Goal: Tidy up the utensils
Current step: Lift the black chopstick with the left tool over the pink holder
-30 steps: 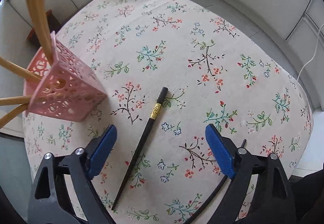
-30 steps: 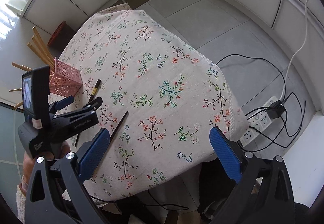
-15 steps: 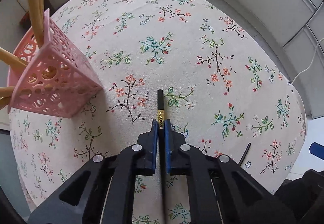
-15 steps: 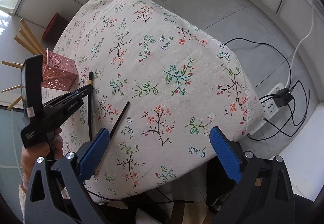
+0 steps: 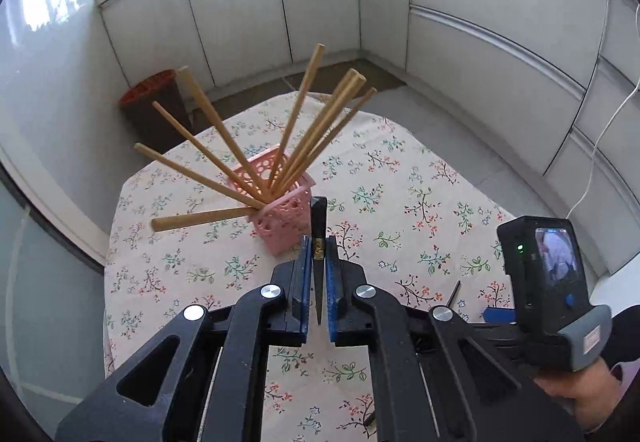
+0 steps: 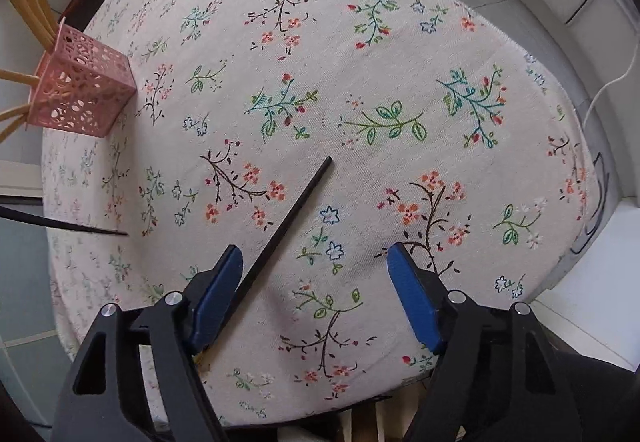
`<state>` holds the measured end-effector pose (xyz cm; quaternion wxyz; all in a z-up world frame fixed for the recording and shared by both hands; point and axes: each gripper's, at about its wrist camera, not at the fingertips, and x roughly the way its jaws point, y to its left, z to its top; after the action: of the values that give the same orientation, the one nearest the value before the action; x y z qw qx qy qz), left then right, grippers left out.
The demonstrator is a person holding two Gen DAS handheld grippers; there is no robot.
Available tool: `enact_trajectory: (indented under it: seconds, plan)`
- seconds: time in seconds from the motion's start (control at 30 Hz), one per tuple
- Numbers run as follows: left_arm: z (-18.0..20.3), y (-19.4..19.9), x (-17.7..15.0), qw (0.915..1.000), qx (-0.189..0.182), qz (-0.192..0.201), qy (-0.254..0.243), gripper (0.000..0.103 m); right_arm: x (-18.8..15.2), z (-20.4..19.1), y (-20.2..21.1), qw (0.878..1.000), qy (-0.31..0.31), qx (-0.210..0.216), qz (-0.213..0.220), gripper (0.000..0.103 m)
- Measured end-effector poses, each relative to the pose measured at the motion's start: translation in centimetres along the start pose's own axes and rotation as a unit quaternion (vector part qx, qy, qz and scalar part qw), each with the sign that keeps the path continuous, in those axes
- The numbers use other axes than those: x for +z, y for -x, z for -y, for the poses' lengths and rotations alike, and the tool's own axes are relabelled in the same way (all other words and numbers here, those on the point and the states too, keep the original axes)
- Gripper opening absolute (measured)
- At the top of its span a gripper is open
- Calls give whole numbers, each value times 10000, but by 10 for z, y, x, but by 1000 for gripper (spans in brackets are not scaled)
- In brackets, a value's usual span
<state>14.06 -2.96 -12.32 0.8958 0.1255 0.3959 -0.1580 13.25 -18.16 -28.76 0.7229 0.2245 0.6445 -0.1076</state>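
In the left wrist view, my left gripper (image 5: 318,262) pinches a black chopstick (image 5: 319,230) between its blue pads; its long axis runs straight forward, the thick end pointing at the pink basket (image 5: 282,214), which stands just ahead on the tabletop (image 5: 400,202). In the right wrist view, my right gripper (image 6: 316,290) is spread wide above the second black chopstick (image 6: 286,226), which lies diagonal on the cloth, one end near the left pad, the other pointing away to the right.

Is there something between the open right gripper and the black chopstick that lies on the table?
Nothing visible. The chopstick lies bare on the cloth, its near end already beside the right gripper's left finger, with only tablecloth around it.
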Motion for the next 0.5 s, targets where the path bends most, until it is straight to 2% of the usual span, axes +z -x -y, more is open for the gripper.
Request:
enact_trajectory:
  seconds: [0.03, 0.17, 0.23, 0.33, 0.43, 0.5]
  plan:
    - [-4, 7, -2, 10000, 5, 68, 52, 6, -3, -6, -1, 9999, 22, -104, 80, 59]
    - [-8, 14, -4, 9998, 11, 194, 108, 6, -15, -25, -1, 9973, 129, -424, 591, 41]
    - [-10, 16, -4, 9997, -23, 209, 131, 6, -19, -33, -2, 9966, 270, -307, 720, 19]
    - [-8, 18, -5, 9997, -63, 208, 150, 6, -20, -40, -4, 9955, 433, -174, 825, 11]
    - [-10, 19, -4, 9993, -130, 289, 221, 6, -16, -40, -1, 9949, 490, 137, 870, 5]
    - [-14, 23, -2, 9988, -174, 340, 298, 6, -15, -35, 8, 9931, 540, 340, 986, 5]
